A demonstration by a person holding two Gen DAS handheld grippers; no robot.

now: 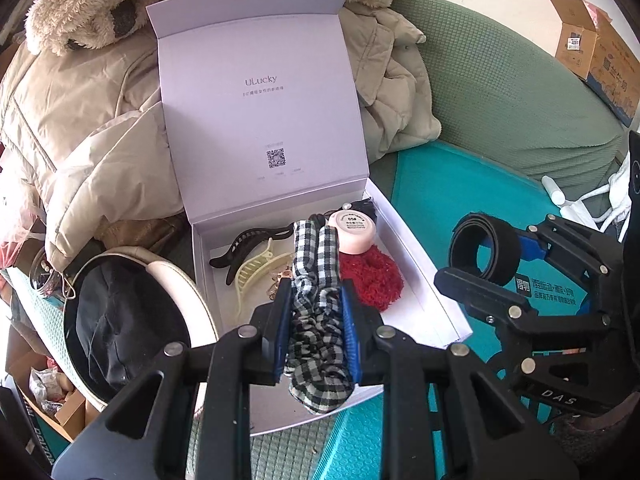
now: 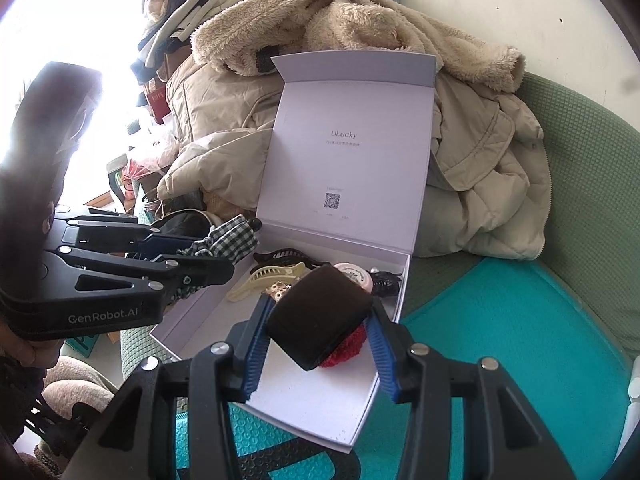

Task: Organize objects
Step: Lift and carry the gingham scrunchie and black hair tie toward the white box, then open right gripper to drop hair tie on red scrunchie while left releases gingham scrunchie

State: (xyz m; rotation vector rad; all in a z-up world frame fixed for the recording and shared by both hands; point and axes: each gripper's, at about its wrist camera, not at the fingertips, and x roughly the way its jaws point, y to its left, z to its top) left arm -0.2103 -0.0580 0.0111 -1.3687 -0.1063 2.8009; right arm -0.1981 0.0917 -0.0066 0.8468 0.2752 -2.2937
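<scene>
An open white ULucky box [image 1: 416, 280] [image 2: 280, 396] lies on the sofa with its lid up. Inside it lie a black claw clip [image 1: 248, 244] [image 2: 284, 257], a cream claw clip [image 1: 256, 272] [image 2: 264, 276], a pink round case [image 1: 356, 228] [image 2: 356, 273] and a red fuzzy scrunchie [image 1: 374, 278] [image 2: 348, 348]. My left gripper [image 1: 316, 320] [image 2: 224, 256] is shut on a black-and-white checked scrunchie [image 1: 316, 304] [image 2: 230, 240] above the box. My right gripper [image 2: 320, 344] [image 1: 476, 264] is shut on a black band roll [image 2: 320, 320] [image 1: 482, 248], just over the box's near right part.
Beige coats [image 1: 80, 128] [image 2: 480, 184] are piled behind the box. A cream-rimmed black bag [image 1: 128, 316] sits left of the box. The sofa is green [image 1: 500, 88] with a teal mat [image 1: 452, 188] [image 2: 520, 340]. A cardboard carton [image 1: 592, 52] stands far right.
</scene>
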